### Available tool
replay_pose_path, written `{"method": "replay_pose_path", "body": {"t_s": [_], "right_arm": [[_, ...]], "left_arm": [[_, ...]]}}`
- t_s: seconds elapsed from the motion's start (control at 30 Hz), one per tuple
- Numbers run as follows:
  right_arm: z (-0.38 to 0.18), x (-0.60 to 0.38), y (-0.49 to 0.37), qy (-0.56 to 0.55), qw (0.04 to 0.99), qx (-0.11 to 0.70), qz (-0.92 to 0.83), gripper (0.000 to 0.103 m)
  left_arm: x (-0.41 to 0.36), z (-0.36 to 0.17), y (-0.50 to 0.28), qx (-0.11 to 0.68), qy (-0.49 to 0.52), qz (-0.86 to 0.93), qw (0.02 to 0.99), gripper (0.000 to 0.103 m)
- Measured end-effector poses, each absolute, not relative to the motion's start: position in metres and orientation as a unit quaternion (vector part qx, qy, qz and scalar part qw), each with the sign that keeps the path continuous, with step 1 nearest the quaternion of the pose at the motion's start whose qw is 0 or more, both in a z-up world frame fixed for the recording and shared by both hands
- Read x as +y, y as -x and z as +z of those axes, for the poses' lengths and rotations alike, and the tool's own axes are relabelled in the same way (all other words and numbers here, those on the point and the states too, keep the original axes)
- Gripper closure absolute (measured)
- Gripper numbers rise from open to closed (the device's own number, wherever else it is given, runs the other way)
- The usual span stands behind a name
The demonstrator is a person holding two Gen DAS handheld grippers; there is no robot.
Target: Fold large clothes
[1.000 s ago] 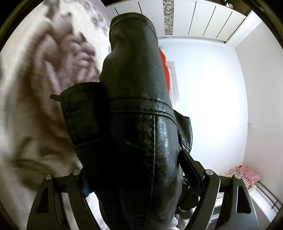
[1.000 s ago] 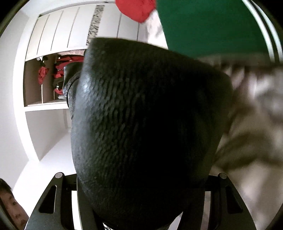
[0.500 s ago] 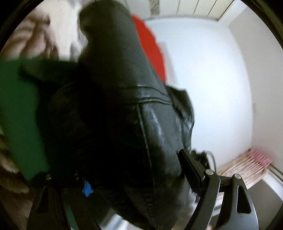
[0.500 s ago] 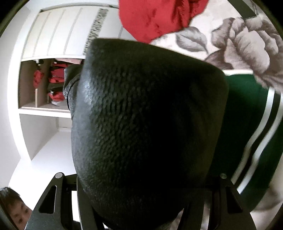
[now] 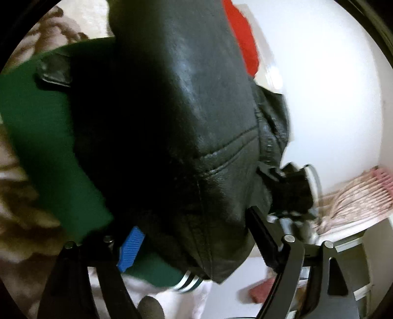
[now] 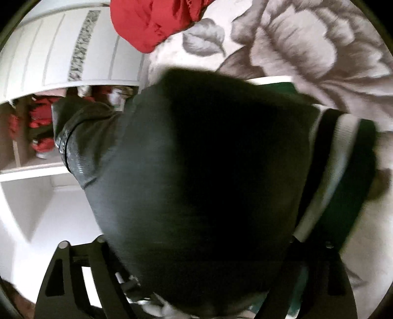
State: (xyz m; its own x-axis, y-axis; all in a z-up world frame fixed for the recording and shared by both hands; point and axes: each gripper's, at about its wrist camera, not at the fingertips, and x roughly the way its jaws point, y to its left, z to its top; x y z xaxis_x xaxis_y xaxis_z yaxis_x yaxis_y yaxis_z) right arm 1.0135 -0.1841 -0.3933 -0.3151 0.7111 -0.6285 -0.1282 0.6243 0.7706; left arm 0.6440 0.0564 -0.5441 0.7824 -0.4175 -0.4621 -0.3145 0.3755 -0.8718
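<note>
A black leather jacket point(image 5: 176, 127) fills the middle of both views, bunched between the fingers of each gripper. My left gripper point(image 5: 196, 245) is shut on the black leather jacket, which hangs over a green garment point(image 5: 44, 127) with white-striped trim. My right gripper point(image 6: 201, 265) is shut on the black leather jacket point(image 6: 201, 176), and its fingertips are hidden by the leather. The green garment with white stripes point(image 6: 343, 196) shows to the right below it.
A floral grey-and-white bedspread point(image 6: 307, 49) lies under the clothes. A red garment point(image 6: 152, 22) lies at the far side; it also shows in the left wrist view point(image 5: 243, 46). White wardrobe shelves point(image 6: 36, 171) hold red clothes. A pink striped cloth point(image 5: 356, 193) lies at right.
Both grippers have carried the jacket across the bed over the green garment. The views have tilted and the bedspread, red garment and green garment have shifted.
</note>
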Motion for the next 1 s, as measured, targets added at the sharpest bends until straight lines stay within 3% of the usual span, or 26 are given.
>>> {"method": "replay_pose_path", "body": {"t_s": [0.07, 0.3, 0.43, 0.53, 0.83, 1.0], "right_arm": [[-0.387, -0.198, -1.004, -0.183, 0.57, 0.717, 0.356, 0.012], [-0.34, -0.239, -0.978, -0.146, 0.669, 0.678, 0.269, 0.011], [-0.28, -0.243, -0.923, -0.009, 0.784, 0.601, 0.153, 0.011], [-0.26, -0.241, -0.854, 0.055, 0.816, 0.568, 0.099, 0.011], [-0.211, -0.259, -0.69, 0.04, 0.833, 0.551, 0.016, 0.011], [-0.132, -0.28, -0.611, 0.042, 0.853, 0.521, -0.005, 0.011]], "left_arm": [[0.058, -0.542, -0.639, 0.342, 0.552, -0.03, 0.76, 0.014], [0.08, -0.488, -0.621, 0.361, 0.466, -0.005, 0.808, 0.013], [0.076, -0.442, -0.61, 0.393, 0.36, 0.035, 0.846, 0.011], [0.077, -0.406, -0.604, 0.408, 0.261, 0.063, 0.873, 0.011], [0.037, -0.346, -0.553, 0.442, 0.098, 0.073, 0.888, 0.011], [0.032, -0.3, -0.514, 0.438, 0.082, 0.068, 0.893, 0.011]]}}
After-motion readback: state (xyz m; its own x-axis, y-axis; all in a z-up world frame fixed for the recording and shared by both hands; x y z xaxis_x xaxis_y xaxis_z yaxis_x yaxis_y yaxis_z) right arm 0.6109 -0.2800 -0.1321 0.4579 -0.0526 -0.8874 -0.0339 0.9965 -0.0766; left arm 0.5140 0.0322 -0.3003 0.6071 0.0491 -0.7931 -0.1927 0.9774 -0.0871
